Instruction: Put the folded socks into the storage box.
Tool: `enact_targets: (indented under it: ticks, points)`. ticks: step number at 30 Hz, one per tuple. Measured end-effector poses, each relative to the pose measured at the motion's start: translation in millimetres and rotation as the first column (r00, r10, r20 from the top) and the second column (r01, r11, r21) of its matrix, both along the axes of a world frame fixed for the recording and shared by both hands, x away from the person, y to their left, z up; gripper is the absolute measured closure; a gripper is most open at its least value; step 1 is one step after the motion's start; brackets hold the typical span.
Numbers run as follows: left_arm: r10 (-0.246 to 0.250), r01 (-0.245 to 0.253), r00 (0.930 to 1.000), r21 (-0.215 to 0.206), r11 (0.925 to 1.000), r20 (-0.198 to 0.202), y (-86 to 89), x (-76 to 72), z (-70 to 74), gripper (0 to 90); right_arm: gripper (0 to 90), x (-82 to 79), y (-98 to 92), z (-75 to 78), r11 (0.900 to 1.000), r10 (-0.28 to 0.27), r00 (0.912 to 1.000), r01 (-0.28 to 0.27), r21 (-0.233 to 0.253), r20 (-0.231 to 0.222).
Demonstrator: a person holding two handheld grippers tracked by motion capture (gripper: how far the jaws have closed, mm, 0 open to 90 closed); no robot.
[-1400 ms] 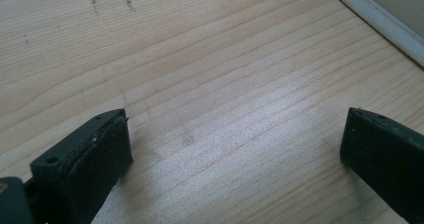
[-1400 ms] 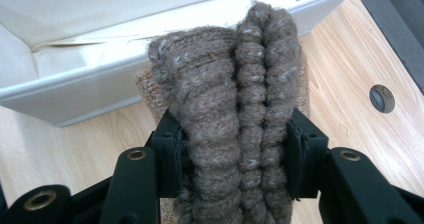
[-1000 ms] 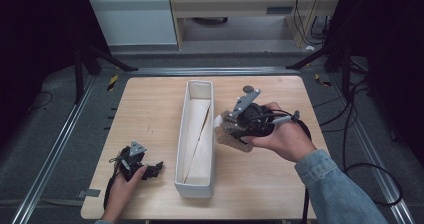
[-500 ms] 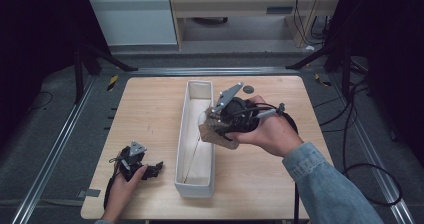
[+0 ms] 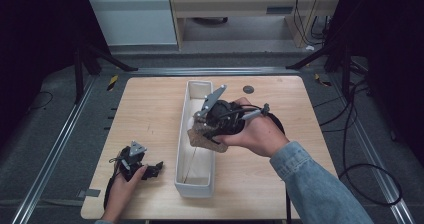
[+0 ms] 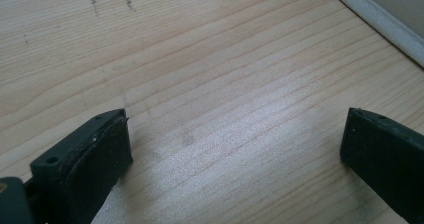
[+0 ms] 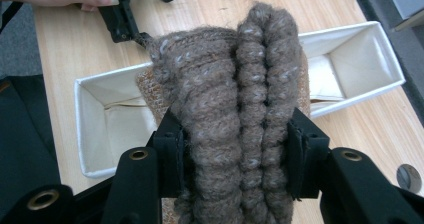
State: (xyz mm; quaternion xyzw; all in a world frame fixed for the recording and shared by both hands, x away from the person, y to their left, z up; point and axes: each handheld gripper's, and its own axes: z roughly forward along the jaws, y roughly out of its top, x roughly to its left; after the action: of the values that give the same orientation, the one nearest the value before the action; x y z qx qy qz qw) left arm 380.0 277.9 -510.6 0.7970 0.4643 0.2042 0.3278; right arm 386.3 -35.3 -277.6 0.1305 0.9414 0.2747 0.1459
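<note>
Right hand-held gripper (image 7: 235, 149) clamps a brown knitted roll (image 7: 235, 94) over the white bin (image 5: 196, 149) — left hand-held gripper (image 6: 235, 149) gapes, empty.

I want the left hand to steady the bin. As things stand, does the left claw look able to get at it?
Probably yes: the left claw rests open on bare table beside the bin, with nothing between them.

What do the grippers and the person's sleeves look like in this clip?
Both grippers, left gripper and right gripper, are black with blocky black jaws, each topped by a grey three-cornered plate and trailing a black cable. The right forearm wears a blue denim sleeve.
</note>
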Motion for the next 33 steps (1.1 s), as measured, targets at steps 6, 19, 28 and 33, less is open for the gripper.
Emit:
enact_targets:
  ticks: [6,19,28,33]
  points:
    - [-0.003,0.003,1.0000,-0.001,1.0000,0.000,-0.1,0.8,0.0,0.0,52.2,-2.5,9.0,-3.2,1.000,0.021,0.9998,-0.021,0.006,-0.005]
    - [-0.003,0.003,1.0000,0.002,1.0000,-0.002,-0.1,0.8,0.2,0.0,52.2,-12.0,25.8,-13.4,0.998,0.059,0.9978,-0.059,-0.008,-0.029]
    - [-0.003,0.003,1.0000,0.000,1.0000,-0.001,-0.1,0.8,0.1,0.0,52.2,-21.6,30.8,-18.1,0.997,0.073,0.9963,-0.075,-0.032,-0.044]
    - [-0.003,0.003,1.0000,0.000,1.0000,-0.001,-0.1,0.8,0.1,0.0,52.2,-24.6,33.0,-19.5,0.996,0.076,0.9959,-0.078,-0.042,-0.049]
